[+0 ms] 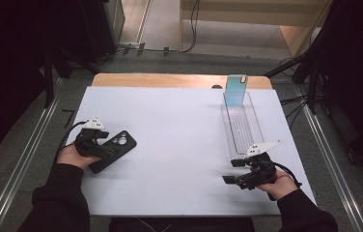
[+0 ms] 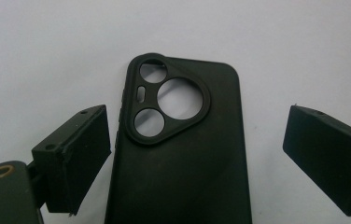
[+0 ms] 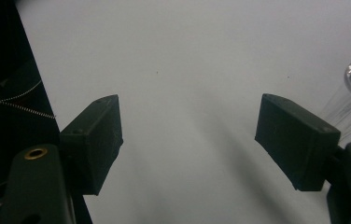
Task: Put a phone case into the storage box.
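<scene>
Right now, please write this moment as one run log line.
left tongs: open around black phone case | right tongs: open, empty | clear tray: blue case

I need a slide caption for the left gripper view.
Open left gripper straddling a black phone case lying on the white table.

Black phone case (image 2: 178,154) flat, camera cutouts up

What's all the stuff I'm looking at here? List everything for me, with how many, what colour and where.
phone case: 1, black, flat on the table's left side, between the open jaws of the left gripper.
phone case, teal: 1, teal-blue, standing at the far end of the tray.
tray: 1, clear plastic, long and narrow, right side of the table.
table: 1, white top with a wooden far edge.
left gripper: 1, black, open.
right gripper: 1, black, open, over bare table by the tray's near end.
</scene>
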`<state>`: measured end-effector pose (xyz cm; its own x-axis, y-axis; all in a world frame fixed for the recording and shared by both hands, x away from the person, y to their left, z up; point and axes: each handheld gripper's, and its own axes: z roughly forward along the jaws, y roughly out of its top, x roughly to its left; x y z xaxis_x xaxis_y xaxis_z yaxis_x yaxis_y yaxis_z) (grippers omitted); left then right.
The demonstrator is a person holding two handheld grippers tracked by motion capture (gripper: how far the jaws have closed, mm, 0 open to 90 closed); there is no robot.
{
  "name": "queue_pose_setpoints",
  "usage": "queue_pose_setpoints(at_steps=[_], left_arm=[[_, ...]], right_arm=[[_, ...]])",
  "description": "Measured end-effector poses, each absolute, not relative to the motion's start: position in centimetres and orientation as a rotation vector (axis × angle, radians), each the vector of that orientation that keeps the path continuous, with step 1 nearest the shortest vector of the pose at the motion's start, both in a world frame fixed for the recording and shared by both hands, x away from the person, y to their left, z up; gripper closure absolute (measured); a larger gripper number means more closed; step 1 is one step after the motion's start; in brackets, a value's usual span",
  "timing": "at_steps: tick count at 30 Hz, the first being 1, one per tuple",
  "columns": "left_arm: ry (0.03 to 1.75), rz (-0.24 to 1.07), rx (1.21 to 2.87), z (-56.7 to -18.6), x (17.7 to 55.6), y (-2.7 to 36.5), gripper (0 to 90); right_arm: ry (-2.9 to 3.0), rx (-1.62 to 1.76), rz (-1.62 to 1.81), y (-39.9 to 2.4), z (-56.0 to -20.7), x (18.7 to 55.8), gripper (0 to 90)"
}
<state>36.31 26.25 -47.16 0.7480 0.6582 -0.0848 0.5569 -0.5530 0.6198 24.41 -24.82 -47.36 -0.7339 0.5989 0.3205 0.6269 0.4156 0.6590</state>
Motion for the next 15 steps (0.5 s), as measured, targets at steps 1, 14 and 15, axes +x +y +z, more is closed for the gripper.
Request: queue_pose_setpoints(at_steps=[1,14,15], left_arm=[[0.908,0.215,2.309,-47.3,36.3,26.2,7.5],[0.923,0.252,2.367,-48.7,36.3,26.1,12.5],[0.925,0.248,2.368,-48.8,36.3,26.0,12.4]], right_arm=[[-2.613,-1.134,-1.239,-24.8,-47.4,24.4,21.3],[-2.616,-1.131,-1.238,-24.8,-47.4,24.4,21.3],[-2.616,-1.131,-1.238,-24.8,-47.4,24.4,21.3]])
